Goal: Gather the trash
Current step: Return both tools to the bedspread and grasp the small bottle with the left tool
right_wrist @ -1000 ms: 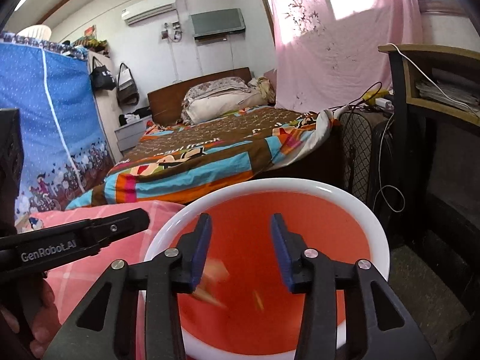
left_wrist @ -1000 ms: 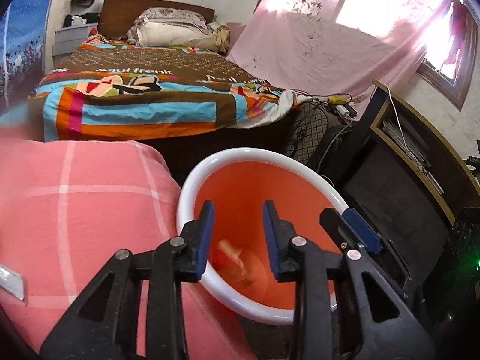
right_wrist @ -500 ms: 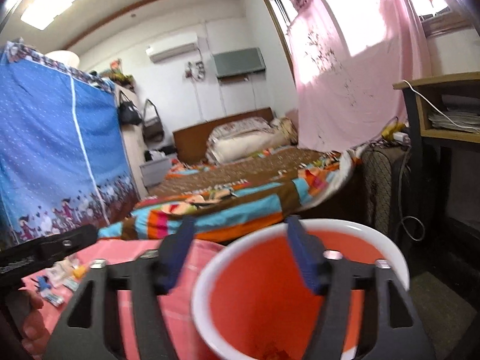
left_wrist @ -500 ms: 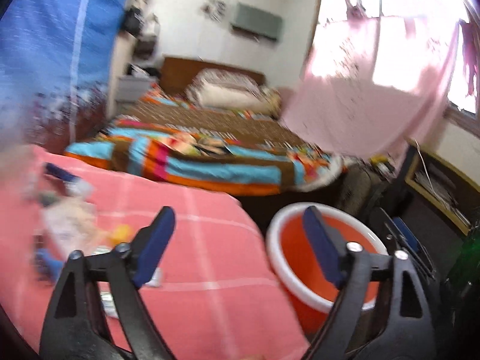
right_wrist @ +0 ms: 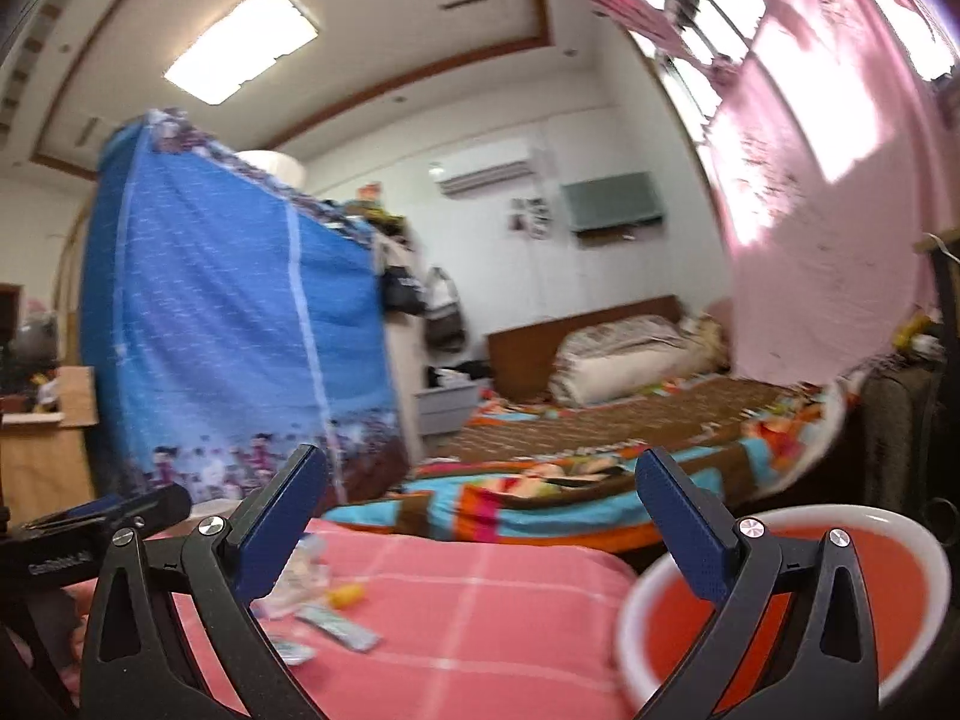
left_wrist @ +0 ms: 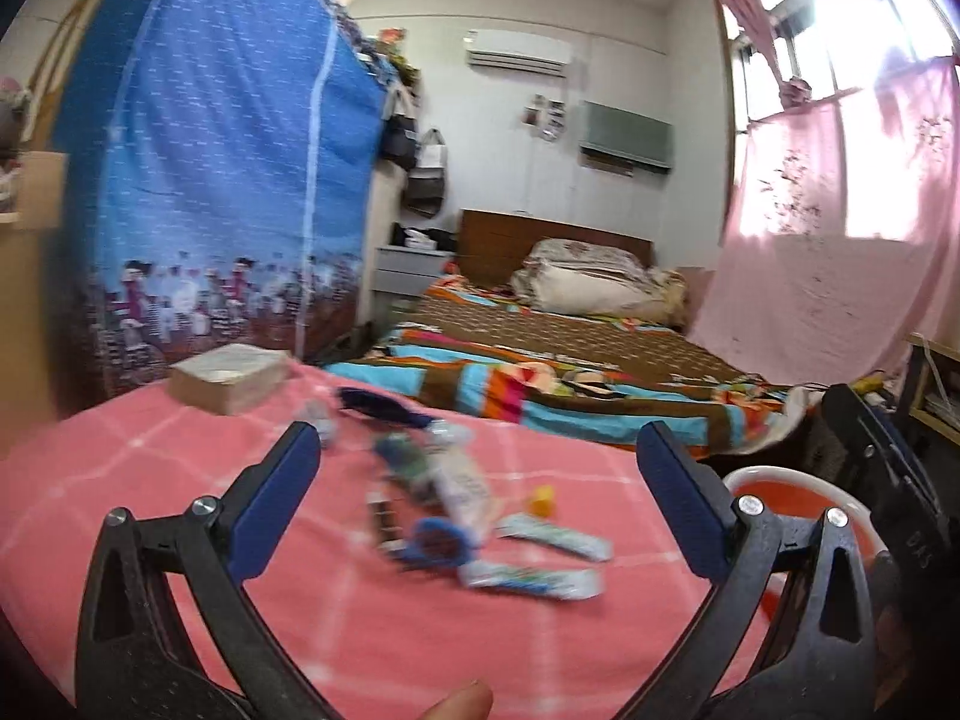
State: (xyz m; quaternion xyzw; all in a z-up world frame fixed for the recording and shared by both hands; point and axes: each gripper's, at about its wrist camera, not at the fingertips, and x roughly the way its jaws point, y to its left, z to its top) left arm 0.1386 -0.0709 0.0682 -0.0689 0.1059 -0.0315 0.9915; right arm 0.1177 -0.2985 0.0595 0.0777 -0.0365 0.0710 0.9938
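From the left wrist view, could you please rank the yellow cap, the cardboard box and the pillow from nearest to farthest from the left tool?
1. Yellow cap, on the pink blanket, centre.
2. Cardboard box, far left on the blanket.
3. Pillow, at the bed's head.

A home bedroom: beyond the claw lies a bed with pillows, a fabric wardrobe left, curtain right, air conditioner overhead.
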